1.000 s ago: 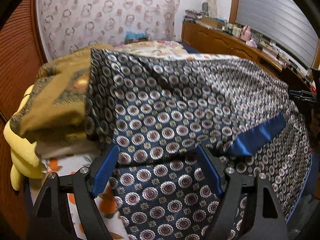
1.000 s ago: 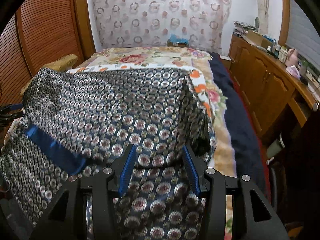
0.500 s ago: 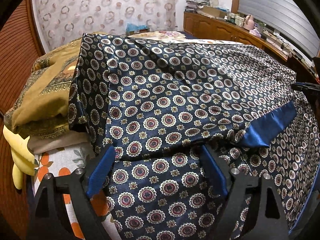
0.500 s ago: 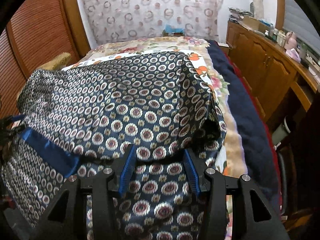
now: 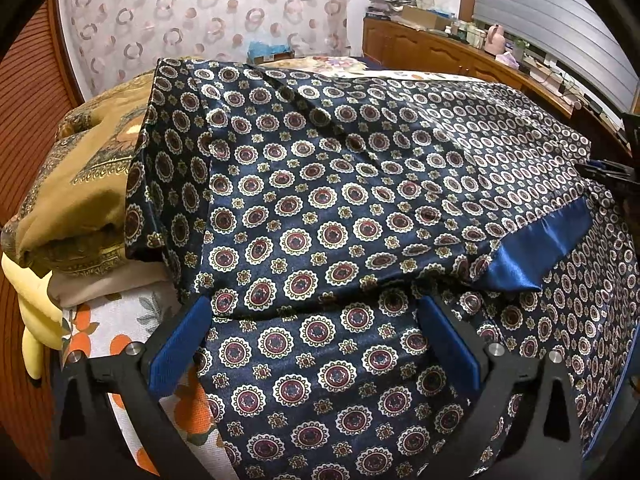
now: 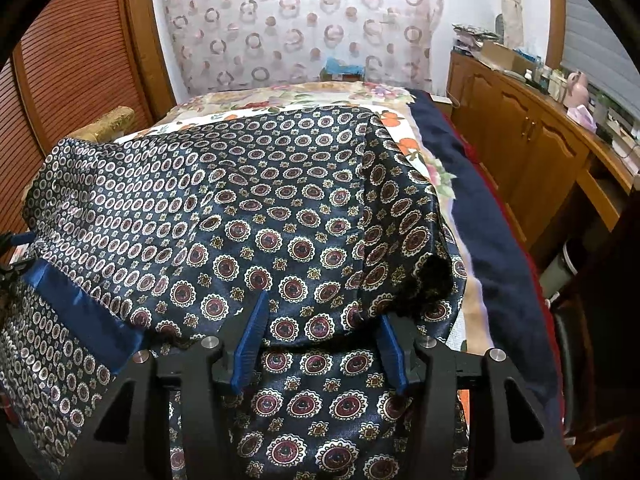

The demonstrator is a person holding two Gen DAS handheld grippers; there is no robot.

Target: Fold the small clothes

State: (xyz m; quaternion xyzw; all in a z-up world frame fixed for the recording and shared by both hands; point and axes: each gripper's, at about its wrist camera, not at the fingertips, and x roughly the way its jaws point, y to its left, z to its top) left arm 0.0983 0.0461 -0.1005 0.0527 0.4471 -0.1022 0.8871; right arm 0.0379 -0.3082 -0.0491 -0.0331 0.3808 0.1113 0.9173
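Note:
A navy satin garment (image 5: 340, 200) with a round medallion print lies on the bed, its upper half folded forward over the lower half. A plain blue satin band (image 5: 532, 256) edges the folded layer. My left gripper (image 5: 314, 312) hovers at the near left of the fold. Its jaws are opening wide, with cloth lying between them but not pinched. In the right wrist view the same garment (image 6: 260, 220) and band (image 6: 80, 304) show. My right gripper (image 6: 322, 312) sits at the fold's near right corner, jaws opening, the fold's edge between its blue pads (image 6: 252, 332).
The bed has a white sheet with orange fruit print (image 5: 108, 320). A folded brown and gold cloth pile (image 5: 80, 184) and a yellow soft item (image 5: 32, 308) sit at the left. A navy blanket (image 6: 480, 220) and wooden cabinets (image 6: 520, 140) run along the right.
The raised upper layer of the garment has come down forward and now lies over the lower half. The left jaws have spread wider. The right gripper has sunk a little and its jaws have parted slightly.

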